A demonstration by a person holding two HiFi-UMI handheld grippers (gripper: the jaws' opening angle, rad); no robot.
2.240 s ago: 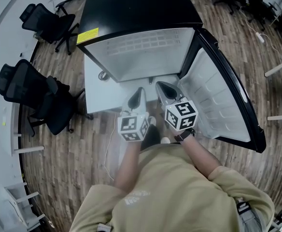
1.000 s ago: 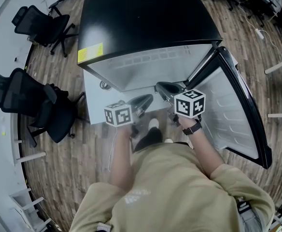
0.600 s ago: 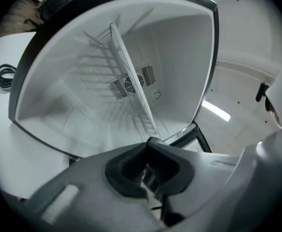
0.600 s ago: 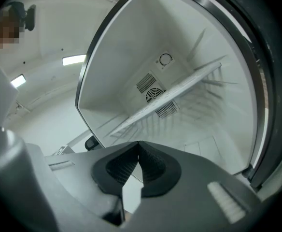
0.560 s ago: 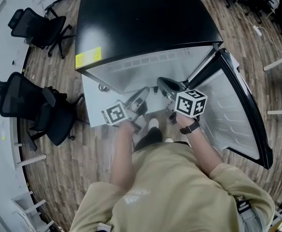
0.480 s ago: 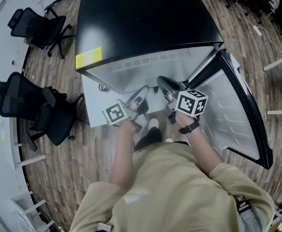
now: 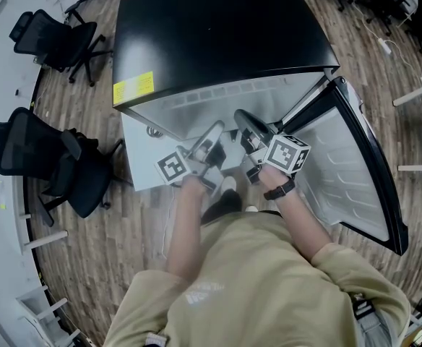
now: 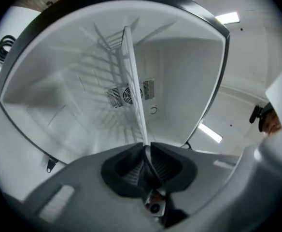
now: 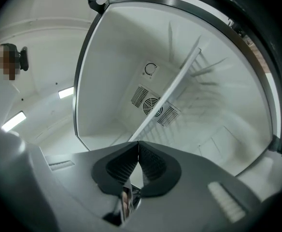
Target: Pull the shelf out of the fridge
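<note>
A black fridge [image 7: 218,27] stands with its door [image 7: 348,165] swung open to the right. Inside, the thin white wire shelf [image 8: 131,81] shows edge-on and runs straight to my left gripper [image 8: 146,146]. Its jaws have just been opening; a narrow gap stands between the tips, and the shelf's front edge sits at that gap. In the head view my left gripper [image 7: 212,132] and right gripper [image 7: 246,121] both reach into the fridge mouth. In the right gripper view the shelf [image 9: 175,88] slants down to my right gripper [image 9: 138,145], whose tips are shut together just before the edge.
A round fan vent [image 8: 126,95] sits on the fridge's back wall. A white low platform [image 7: 142,157] lies at the fridge's left foot. Black office chairs [image 7: 30,150] stand on the wooden floor to the left. White table legs [image 7: 420,96] are at the right.
Both grippers moved up into the fridge mouth and rolled. The left one swung from pointing right to pointing into the opening.
</note>
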